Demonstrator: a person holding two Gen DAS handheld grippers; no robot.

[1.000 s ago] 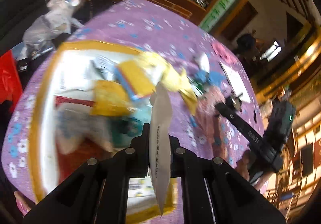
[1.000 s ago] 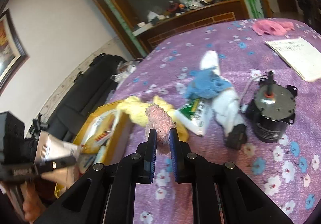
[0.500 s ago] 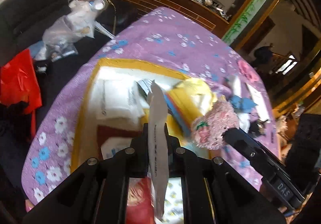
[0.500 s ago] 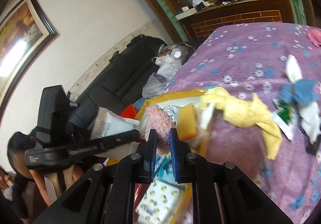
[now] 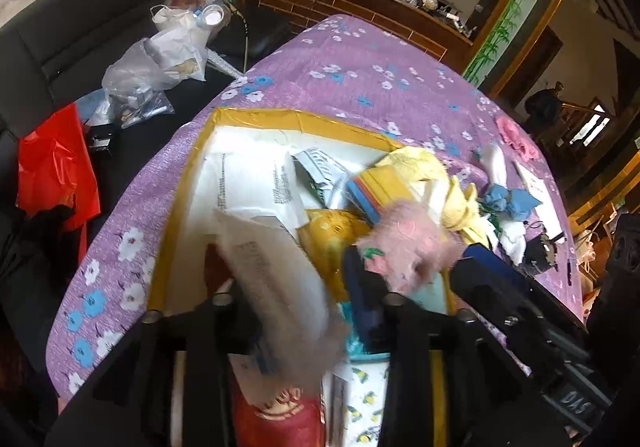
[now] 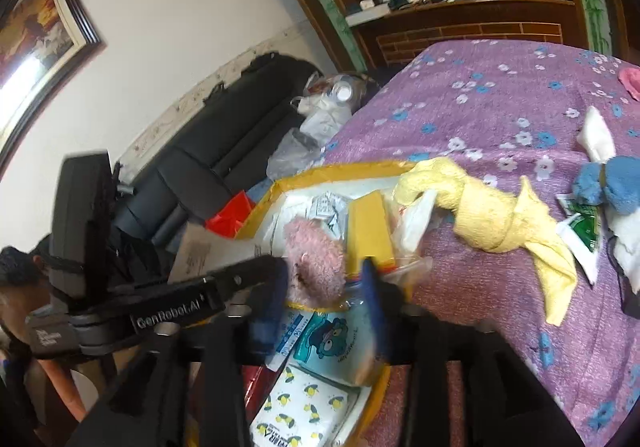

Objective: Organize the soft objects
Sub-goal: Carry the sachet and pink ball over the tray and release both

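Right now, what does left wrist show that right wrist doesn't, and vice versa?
Left wrist only: the red sack low in the box and the blurred white packet dropping between its own open jaws. Right wrist only: the framed picture on the wall and the left gripper seen side-on. Both: the pink fluffy toy between the right gripper's just-opened jaws, the yellow-rimmed box, the yellow cloth.

Tabletop point(image 5: 360, 87) cloth: purple, white and blue flower print. Box point(image 5: 256, 115) rim: mustard yellow, white inside. Fuzzy toy point(image 6: 316, 263) over the box: pink. Knotted towel point(image 6: 488, 223) on box's right edge: pale yellow. Rag point(image 6: 612, 183) right of box: blue. Tissue pack point(image 6: 304, 407) in box: white with yellow lemon print. Bag point(image 5: 52, 163) left of box: red.
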